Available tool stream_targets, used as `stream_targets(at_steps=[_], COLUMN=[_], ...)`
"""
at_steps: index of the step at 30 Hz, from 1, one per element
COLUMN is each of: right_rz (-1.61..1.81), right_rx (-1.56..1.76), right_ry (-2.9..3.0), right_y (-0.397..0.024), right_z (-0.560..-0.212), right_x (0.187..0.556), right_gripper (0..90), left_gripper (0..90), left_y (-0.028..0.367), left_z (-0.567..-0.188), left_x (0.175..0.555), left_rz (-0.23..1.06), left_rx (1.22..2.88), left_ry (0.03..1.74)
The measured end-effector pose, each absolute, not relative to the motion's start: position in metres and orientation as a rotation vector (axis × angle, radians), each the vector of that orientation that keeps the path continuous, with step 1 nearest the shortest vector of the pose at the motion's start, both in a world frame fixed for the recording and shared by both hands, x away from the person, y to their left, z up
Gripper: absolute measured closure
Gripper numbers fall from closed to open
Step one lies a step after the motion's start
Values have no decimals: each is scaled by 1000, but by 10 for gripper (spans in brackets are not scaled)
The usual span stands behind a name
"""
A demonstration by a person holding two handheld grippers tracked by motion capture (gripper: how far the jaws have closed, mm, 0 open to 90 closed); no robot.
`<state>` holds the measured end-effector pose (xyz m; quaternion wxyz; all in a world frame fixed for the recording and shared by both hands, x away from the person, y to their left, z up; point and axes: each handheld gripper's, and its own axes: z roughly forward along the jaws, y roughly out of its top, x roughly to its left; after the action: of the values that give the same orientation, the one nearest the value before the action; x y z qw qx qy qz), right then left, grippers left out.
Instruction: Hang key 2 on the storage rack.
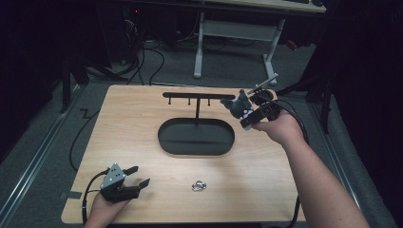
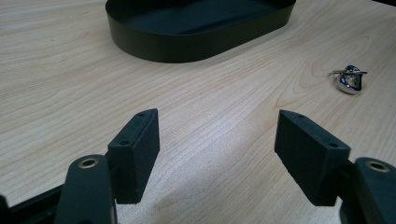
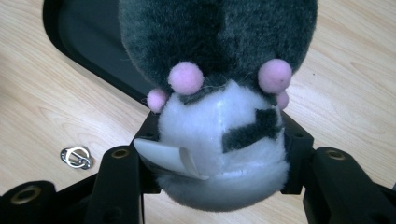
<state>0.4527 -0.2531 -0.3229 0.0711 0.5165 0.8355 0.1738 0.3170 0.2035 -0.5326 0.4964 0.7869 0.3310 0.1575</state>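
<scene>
On one table (image 1: 142, 142): one tray (image 1: 196, 138), one plush toy (image 1: 239, 107), one keyring (image 1: 198, 185).

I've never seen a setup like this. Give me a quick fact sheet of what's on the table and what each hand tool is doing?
table: light wood top
stand: black oval tray with an upright post and a hook bar
small item: shiny metal ring clip, lying loose on the table in front of the tray
left gripper: low over the near left corner, jaws apart, holding nothing
right gripper: raised beside the bar's right end, closed on a grey and white plush toy
toy details: pink pompoms, white tag
</scene>
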Motion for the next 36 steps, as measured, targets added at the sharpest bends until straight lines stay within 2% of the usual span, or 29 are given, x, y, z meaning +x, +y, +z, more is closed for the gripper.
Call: stream_targets(at_steps=[12, 23, 36], right_rz=[494, 489, 515], right_rx=[1606, 1584, 1611], right_ry=[2491, 2492, 2435], right_y=[-270, -251, -240], right_z=[-355, -396, -424], right_x=[447, 456, 469], right_gripper=[487, 479, 445], left_gripper=[317, 317, 317], left_y=[203, 203, 203], left_z=[-533, -533, -533], left_x=[317, 317, 318], left_rz=[383, 381, 369], left_rx=[1911, 1911, 1916], left_ry=[803, 804, 798])
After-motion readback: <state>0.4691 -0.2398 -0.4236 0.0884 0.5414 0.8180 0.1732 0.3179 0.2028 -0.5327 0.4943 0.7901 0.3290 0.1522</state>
